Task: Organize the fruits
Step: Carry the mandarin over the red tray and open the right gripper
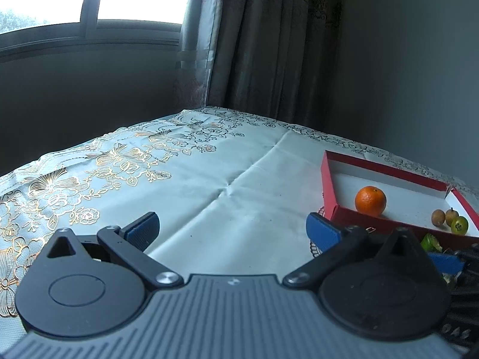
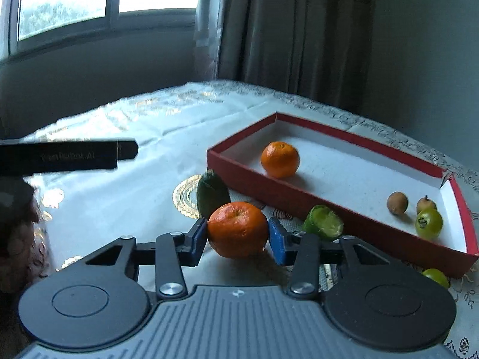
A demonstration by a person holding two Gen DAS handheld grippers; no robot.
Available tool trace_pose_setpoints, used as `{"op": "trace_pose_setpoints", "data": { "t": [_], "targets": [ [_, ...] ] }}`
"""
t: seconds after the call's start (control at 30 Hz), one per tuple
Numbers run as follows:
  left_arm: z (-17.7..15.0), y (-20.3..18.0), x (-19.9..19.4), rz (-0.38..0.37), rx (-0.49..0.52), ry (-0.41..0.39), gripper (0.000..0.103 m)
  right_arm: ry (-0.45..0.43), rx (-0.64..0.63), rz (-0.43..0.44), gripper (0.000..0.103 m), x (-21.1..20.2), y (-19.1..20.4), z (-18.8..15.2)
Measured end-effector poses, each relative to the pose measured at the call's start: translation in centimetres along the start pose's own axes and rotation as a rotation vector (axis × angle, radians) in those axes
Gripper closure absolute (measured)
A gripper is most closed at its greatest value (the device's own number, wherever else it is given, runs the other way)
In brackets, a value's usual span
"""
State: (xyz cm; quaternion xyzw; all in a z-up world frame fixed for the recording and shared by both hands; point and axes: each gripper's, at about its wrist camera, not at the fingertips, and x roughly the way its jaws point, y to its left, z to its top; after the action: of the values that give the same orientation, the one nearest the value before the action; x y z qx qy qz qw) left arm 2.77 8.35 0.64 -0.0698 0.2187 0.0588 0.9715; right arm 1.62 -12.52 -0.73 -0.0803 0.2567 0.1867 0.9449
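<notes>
My right claw (image 2: 238, 233) pinches the orange (image 2: 237, 229) across its middle; soft, roundish, bruisable. Left claw (image 1: 232, 229) gapes wide, empty.

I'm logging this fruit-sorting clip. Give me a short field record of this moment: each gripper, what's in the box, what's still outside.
right gripper: shut on an orange
left gripper: open, holding nothing
red box: second orange, two small brown fruits, one green fruit
outside box: dark green fruit, cut green fruit, small green fruit
surface: floral tablecloth
</notes>
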Motion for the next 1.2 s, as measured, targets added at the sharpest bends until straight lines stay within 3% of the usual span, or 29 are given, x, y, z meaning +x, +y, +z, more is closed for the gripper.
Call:
{"op": "trace_pose_setpoints", "data": {
  "t": [0.43, 0.83, 1.2],
  "targets": [
    [-0.2, 0.0, 0.0, 0.005, 0.003, 0.003, 0.0, -0.1, 0.081, -0.025, 0.06, -4.1, -2.6, 0.1],
    [0.0, -0.1, 0.2, 0.01, 0.012, 0.014, 0.0, -0.153, 0.129, -0.13, 0.06, -3.0, -7.0, 3.1],
    [0.0, -0.2, 0.4, 0.008, 0.012, 0.02, 0.0, -0.139, 0.194, -0.196, 0.059, 1.2, -10.1, 4.3]
  ]
}}
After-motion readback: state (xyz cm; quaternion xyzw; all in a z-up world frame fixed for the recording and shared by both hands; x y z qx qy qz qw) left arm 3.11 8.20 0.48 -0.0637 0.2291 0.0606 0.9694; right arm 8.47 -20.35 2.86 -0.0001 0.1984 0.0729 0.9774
